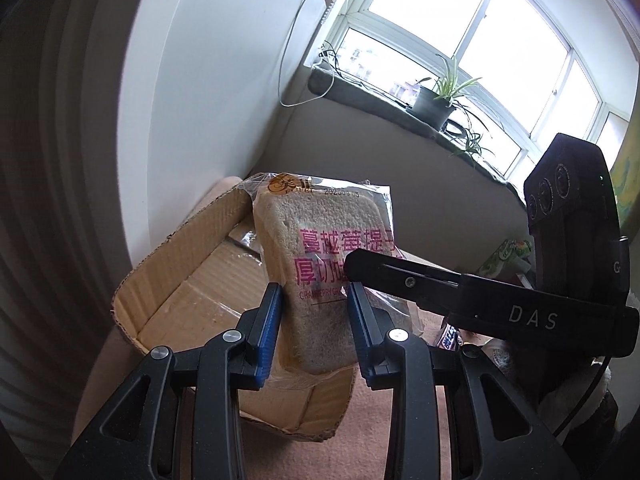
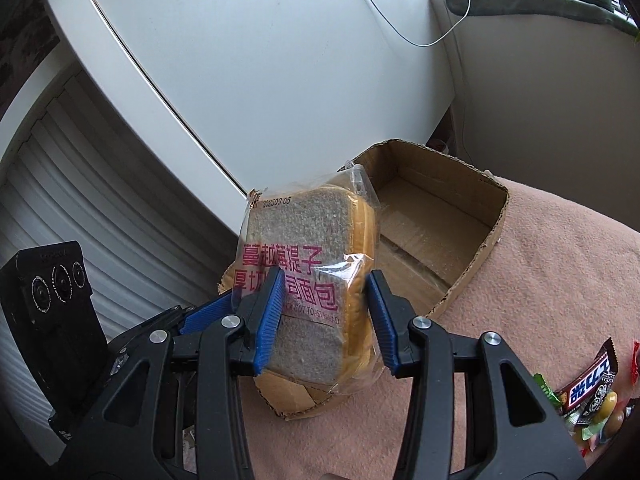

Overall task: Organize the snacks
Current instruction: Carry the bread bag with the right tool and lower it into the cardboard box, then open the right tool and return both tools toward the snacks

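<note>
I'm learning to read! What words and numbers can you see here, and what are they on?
Bread packet: pink Chinese "蔓越莓提子", date "202509 05", English partly hidden: "CRANBERRY GR…", "…CUT TOAST BREAD".
Right gripper, on its black body: "DAS".
Chocolate bar wrapper: white Chinese letters, upside down, unclear.
Orange logo on the packet: too blurred.

Glossy clear plastic wrapper (image 2: 304,264) crinkles around porous bread; the box (image 2: 460,240) is matt corrugated cardboard, torn edges rough. Fuzzy pink cloth (image 2: 540,280) lies lower right. Ribbed blue pads (image 1: 268,336) sit on matt black plastic.
</note>
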`<state>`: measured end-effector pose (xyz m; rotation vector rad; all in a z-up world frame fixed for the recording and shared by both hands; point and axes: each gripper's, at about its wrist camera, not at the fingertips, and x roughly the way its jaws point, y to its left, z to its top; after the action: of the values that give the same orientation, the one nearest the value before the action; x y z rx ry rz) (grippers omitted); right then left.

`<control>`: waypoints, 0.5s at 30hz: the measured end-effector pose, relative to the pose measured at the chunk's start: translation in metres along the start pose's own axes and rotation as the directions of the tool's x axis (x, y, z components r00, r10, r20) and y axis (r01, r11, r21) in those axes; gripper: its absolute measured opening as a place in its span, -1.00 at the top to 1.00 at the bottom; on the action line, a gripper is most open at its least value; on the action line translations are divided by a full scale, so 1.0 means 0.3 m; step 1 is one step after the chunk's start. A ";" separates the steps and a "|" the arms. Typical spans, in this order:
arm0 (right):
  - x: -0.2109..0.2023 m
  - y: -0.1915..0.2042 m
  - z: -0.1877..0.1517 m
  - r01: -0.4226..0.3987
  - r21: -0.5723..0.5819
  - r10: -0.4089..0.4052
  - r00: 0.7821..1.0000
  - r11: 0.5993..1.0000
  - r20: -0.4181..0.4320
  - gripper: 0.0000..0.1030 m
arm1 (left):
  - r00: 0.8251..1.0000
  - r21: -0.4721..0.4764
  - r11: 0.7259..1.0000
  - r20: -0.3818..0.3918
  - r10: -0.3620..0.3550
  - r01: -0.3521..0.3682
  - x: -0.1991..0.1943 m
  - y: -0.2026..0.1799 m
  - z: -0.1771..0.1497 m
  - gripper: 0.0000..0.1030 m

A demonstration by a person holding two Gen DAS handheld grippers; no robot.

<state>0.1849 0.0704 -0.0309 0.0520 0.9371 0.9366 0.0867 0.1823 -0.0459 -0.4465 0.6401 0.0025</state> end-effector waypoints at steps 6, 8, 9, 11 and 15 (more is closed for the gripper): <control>0.066 -0.008 0.008 0.002 0.009 -0.002 0.999 1.000 -0.033 0.09 | 0.999 -0.014 0.999 -0.021 0.031 -0.031 0.028 0.036 -0.010 0.39; 0.081 -0.004 0.008 0.019 0.000 -0.019 0.999 1.000 -0.041 -0.06 | 0.998 -0.009 0.999 -0.031 0.049 -0.049 0.042 0.036 -0.014 0.39; 0.073 0.005 0.004 0.030 -0.004 -0.030 0.999 1.000 -0.037 -0.13 | 0.998 -0.008 0.998 -0.033 0.059 -0.059 0.045 0.040 -0.014 0.39; 0.069 0.005 -0.007 0.048 -0.007 -0.048 0.998 0.999 -0.027 -0.18 | 0.997 -0.012 0.997 -0.036 0.072 -0.073 0.050 0.044 -0.014 0.40; 0.046 -0.001 -0.016 0.066 -0.008 -0.066 0.998 0.998 -0.016 -0.19 | 0.996 -0.025 0.996 -0.031 0.080 -0.080 0.038 0.058 -0.014 0.40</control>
<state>0.1852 0.0784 -0.0434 0.0073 0.9449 0.8804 0.0909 0.1947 -0.0624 -0.4465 0.6881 0.0803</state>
